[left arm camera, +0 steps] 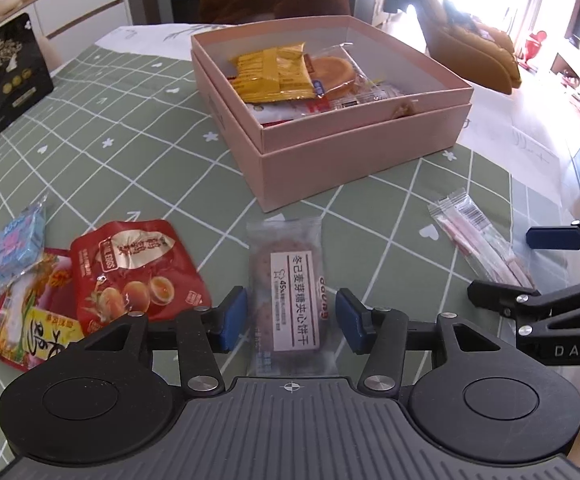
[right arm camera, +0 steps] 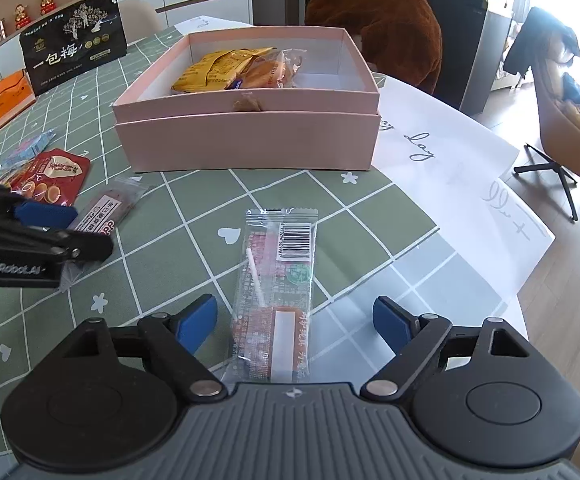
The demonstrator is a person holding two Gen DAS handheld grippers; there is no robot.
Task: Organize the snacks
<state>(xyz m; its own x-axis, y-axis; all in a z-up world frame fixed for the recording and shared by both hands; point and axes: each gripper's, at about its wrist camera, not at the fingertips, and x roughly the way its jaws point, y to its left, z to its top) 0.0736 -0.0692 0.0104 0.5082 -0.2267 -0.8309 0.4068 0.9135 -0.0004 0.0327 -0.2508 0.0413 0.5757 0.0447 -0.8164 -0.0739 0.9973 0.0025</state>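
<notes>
Nearest in the left wrist view, the left gripper (left arm camera: 291, 318) points steeply down at the table with its 2 blue pads spread apart. Between them lies a clear, flat biscuit packet (left arm camera: 287, 296) with a white label; the pads stand on each side of it and do not press it. To the left lie a glossy red egg pouch (left arm camera: 129, 272), a blue crinkled packet (left arm camera: 15, 256) and a red and yellow packet (left arm camera: 29, 328) that the red pouch partly covers.

In the right wrist view, the right gripper (right arm camera: 296, 322) is tilted down in the same way, fingers released and wide. A long transparent packet (right arm camera: 275, 300) with a barcode and orange print lies between the pads, clear of both (a thin white stick shows inside it).

Farther away stands the square pink cardboard box (left arm camera: 362, 152), open, sitting in its own lid. It holds a yellow foil packet (left arm camera: 273, 74) and a round golden cake in clear wrap (left arm camera: 336, 72), with more packets under them. The tablecloth (left arm camera: 129, 128) is matte green with a white grid and small hearts and flowers. A white paper sheet (right arm camera: 450, 152) with handwriting lies at the right, and a black bag (right arm camera: 75, 42) stands upright at the far left.
</notes>
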